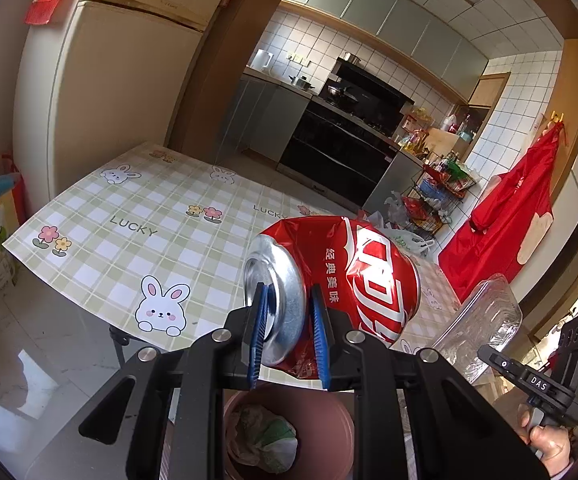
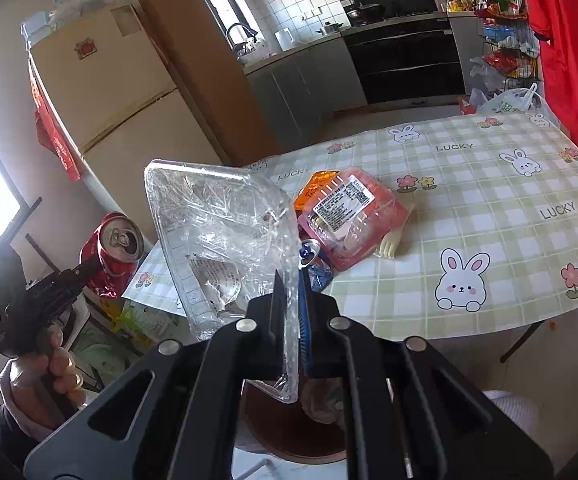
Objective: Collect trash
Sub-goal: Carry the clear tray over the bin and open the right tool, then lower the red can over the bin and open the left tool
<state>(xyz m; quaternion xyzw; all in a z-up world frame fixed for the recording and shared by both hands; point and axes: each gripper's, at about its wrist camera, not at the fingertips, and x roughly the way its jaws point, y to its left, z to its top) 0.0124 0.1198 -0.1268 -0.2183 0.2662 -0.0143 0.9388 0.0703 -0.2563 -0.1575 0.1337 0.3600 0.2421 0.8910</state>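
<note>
The worktop (image 2: 489,200), covered in a green checked cloth with rabbits and flowers, is carrying what is left of the trash: a red plastic food box (image 2: 353,220) with a white label is lying near the near-left part of the cloth, with an orange wrapper (image 2: 317,186) just behind it and a small blue crumpled can (image 2: 315,256) touching its near side. Below the worktop's near edge, a brown bin (image 1: 329,412) is standing on the floor, with crumpled white and green waste lying inside it. The clear plastic tray (image 2: 217,236) is hanging tilted in the air above the bin, and the right hand-held gripper (image 2: 289,316) is clenching on its edge, pads pressing the thin plastic from both sides. The dented red drink can (image 1: 341,284) is being held above the bin too: the left hand-held gripper (image 1: 289,336) is grasping it at its silver base end, one blue pad on each side.
</note>
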